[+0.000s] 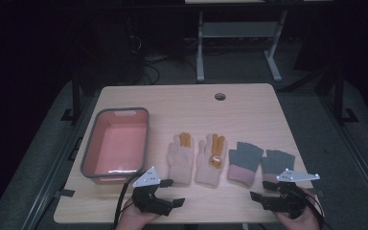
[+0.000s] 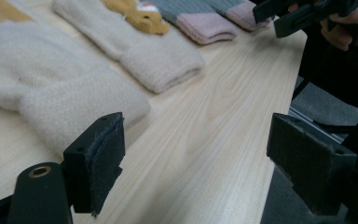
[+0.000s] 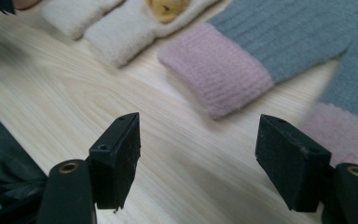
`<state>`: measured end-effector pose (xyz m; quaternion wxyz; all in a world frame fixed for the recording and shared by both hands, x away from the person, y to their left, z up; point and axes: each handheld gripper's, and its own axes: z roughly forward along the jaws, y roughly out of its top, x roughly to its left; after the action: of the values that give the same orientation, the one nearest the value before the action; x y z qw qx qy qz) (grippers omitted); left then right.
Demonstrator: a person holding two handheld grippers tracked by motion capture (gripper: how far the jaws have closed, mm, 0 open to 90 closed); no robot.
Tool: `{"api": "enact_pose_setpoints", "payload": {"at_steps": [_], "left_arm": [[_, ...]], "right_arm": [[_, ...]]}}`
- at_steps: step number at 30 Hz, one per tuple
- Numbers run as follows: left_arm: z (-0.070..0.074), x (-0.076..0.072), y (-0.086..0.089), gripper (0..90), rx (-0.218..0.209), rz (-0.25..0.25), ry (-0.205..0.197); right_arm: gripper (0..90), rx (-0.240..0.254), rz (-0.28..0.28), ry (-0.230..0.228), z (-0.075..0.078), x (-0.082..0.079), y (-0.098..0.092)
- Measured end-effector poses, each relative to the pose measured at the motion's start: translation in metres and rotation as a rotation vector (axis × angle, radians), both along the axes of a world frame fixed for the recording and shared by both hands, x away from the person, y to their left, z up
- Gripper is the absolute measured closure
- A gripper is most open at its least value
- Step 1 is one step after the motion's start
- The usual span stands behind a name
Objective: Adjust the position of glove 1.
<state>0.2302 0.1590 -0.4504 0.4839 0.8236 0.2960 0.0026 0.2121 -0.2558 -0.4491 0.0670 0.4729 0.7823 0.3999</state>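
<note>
Four gloves lie in a row on the wooden table [image 1: 249, 120]. Two are cream gloves [image 1: 180, 160] [image 1: 211, 160] with orange patches. Two are grey gloves with pink cuffs [image 1: 243, 163] [image 1: 275, 165]. My left gripper [image 1: 172, 192] hovers near the front edge, just before the left cream glove [image 2: 51, 88], its jaws open and empty [image 2: 205, 158]. My right gripper [image 1: 260, 190] sits before the grey pair, open with bare table between its jaws [image 3: 198, 158]. One pink cuff [image 3: 219, 74] lies just ahead of it and the other grey glove [image 3: 349, 107] to its right.
A pink basin with a grey rim [image 1: 146, 139] stands empty at the table's left side. A round cable hole [image 1: 220, 96] sits near the far edge. A desk frame [image 1: 200, 48] stands on the floor beyond the table.
</note>
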Motion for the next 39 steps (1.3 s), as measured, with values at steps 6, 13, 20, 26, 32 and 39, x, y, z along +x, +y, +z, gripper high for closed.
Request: {"api": "enact_pose_setpoints", "payload": {"at_steps": [6,13,20,26,32,39], "left_arm": [[-0.004,-0.001,-0.003,19.2,0.019,-0.005,0.001],[-0.003,0.000,0.000,19.2,0.012,0.009,0.000],[-0.001,-0.002,0.000,19.1,0.007,0.017,-0.005],[-0.001,-0.001,0.002,19.0,0.008,0.028,-0.007],[-0.001,0.000,0.004,19.0,0.005,0.039,-0.008],[-0.001,-0.001,0.004,19.0,0.012,0.043,-0.016]], "right_arm": [[30.5,-0.028,0.047,-0.013,0.005,0.000,0.011],[29.3,-0.065,0.098,-0.012,0.012,0.005,0.029],[29.2,-0.068,0.143,0.009,0.019,0.020,0.042],[28.7,-0.068,0.168,0.024,0.022,0.035,0.052],[28.3,-0.075,0.197,0.051,0.025,0.049,0.062],[28.2,-0.101,0.217,0.058,0.034,0.058,0.072]]}}
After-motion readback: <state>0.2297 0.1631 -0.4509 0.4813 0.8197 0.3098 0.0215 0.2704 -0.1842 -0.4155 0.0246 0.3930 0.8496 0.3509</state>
